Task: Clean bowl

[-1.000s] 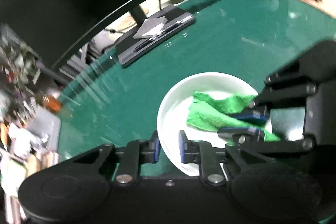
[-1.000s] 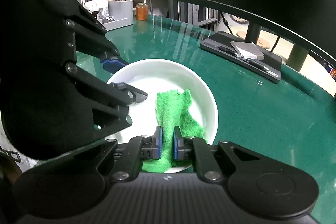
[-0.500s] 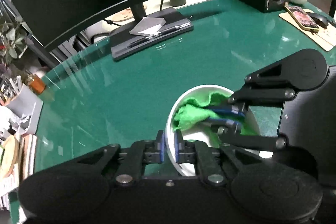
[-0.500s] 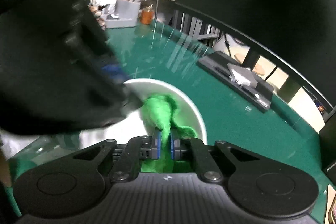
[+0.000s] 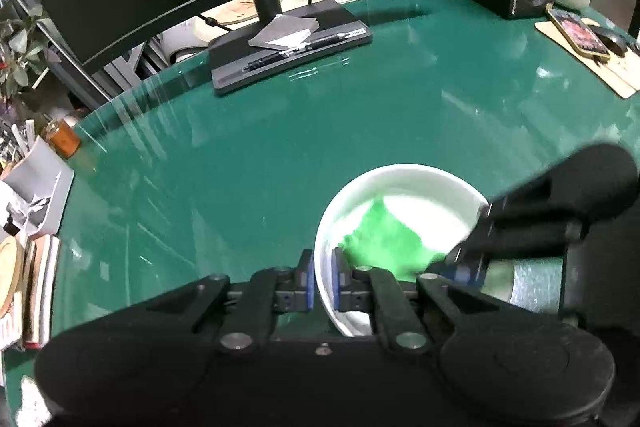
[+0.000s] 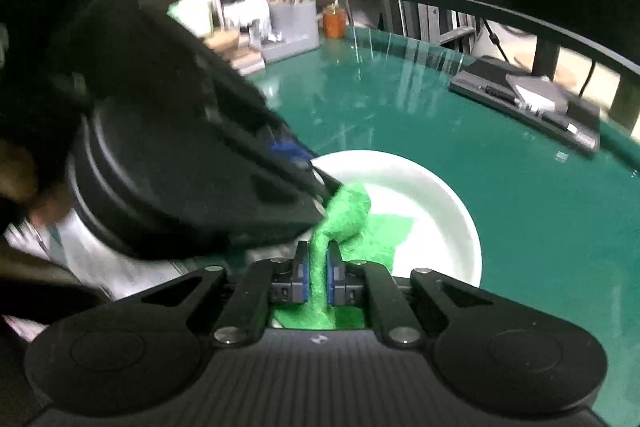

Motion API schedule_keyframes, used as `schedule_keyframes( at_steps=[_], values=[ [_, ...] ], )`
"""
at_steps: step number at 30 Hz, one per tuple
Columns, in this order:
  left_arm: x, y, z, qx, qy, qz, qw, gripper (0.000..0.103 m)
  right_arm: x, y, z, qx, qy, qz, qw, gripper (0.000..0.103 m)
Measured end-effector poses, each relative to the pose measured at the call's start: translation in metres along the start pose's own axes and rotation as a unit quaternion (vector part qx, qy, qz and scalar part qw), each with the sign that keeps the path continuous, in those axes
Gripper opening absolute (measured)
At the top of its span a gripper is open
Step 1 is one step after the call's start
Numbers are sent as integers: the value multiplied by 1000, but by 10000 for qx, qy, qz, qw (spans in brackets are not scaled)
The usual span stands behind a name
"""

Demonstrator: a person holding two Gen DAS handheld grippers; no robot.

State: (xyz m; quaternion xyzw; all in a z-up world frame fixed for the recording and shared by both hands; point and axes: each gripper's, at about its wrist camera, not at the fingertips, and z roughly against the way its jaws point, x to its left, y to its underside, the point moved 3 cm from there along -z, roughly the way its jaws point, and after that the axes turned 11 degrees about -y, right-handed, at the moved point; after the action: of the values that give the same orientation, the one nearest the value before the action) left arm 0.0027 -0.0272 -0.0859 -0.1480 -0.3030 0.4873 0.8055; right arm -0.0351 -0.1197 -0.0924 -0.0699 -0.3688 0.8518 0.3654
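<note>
Green cloth (image 6: 348,215) bunched up since earlier, apparently lifted, right jaws clamping it, left jaws clamping bowl (image 5: 404,175) rim.

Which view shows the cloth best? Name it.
The right wrist view: the cloth runs sharp from the right hand-held gripper into the bowl. The left wrist view shows it blurred, partly hidden.

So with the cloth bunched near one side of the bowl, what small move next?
Probably sweep the right tool, shut on the green cloth, across the bare white far side of the bowl, while the left tool holds the rim.
</note>
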Motion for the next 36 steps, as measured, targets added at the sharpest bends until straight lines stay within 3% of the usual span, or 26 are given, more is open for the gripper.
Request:
schedule_keyframes(
  at_steps=[2,3,4,6,11,13,15,17,19,23,26,28,31,36],
  values=[
    [1,1,-1,8,-17,13,10000,10,-6,-4,2,7,402,83,9992,7],
    [2,2,-2,26,-1,43,10000,10,-9,-7,5,-52,627,90,9980,12],
    [4,2,-3,48,21,81,10000,10,-12,-10,10,-159,483,16,9987,12],
    [5,1,-4,59,25,99,9999,10,-12,-13,16,-164,141,-25,9998,43],
    [7,1,-5,50,13,103,9999,10,-6,-14,34,-198,-150,-7,9997,46],
    [8,1,-5,31,13,95,9999,10,-11,-16,39,-302,-151,-126,9993,44],
    [6,1,-5,-13,-32,6,10000,11,-18,-15,34,-275,-83,-277,9992,21],
    [4,2,-4,-32,-51,-34,10000,11,-20,-14,28,-206,-47,-261,9994,19],
    [4,2,-3,-55,-57,-62,9999,11,-23,-10,14,-5,-31,-251,9997,6],
    [0,2,-3,-112,-133,-186,9997,11,-18,-6,3,244,75,-170,9995,4],
    [-2,3,-3,-135,-135,-249,9995,11,10,-7,2,342,-202,433,9983,4],
    [-4,4,-1,-176,-194,-333,9991,12,14,-11,-1,372,32,758,9964,4],
    [-7,5,0,-213,-182,-382,9989,12,4,-21,0,277,799,956,9918,4],
    [-16,2,7,-544,-294,-611,9962,9,-4,-18,-2,481,815,603,9937,3]
  ],
)
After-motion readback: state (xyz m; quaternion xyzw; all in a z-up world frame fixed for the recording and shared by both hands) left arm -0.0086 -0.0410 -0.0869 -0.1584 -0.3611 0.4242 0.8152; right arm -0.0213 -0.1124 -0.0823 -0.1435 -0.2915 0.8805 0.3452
